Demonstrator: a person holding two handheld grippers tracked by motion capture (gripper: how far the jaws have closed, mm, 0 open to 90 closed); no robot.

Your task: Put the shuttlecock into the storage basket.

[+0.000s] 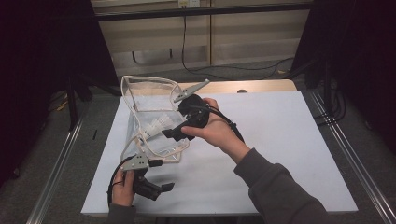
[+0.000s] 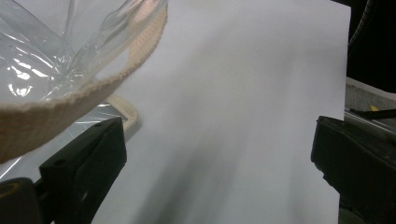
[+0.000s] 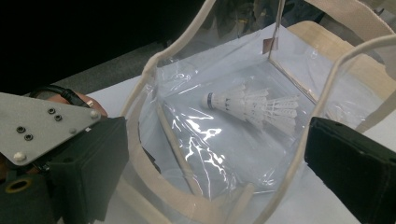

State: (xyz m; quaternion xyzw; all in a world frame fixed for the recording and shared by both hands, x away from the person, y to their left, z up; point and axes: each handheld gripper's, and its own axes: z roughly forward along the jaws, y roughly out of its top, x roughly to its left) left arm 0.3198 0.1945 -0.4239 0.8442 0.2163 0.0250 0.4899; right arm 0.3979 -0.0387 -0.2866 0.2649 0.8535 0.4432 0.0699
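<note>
White-covered table (image 1: 280,140), clear plastic tote bag with cream webbing trim (image 1: 149,116) lying near its left edge, right gripper (image 1: 175,133) open-jawed over the bag's mouth, left gripper (image 1: 159,175) open-jawed near the front-left corner, white feathered shuttlecock (image 3: 254,105) inside the bag.

In the high view the right claw (image 1: 169,134) partly covers the clear bag (image 1: 149,112), and the shuttlecock (image 1: 159,123) inside is too small to make out. In the left gripper view the bag's beige strap (image 2: 79,93) is blurred and cut off at the left edge.
</note>
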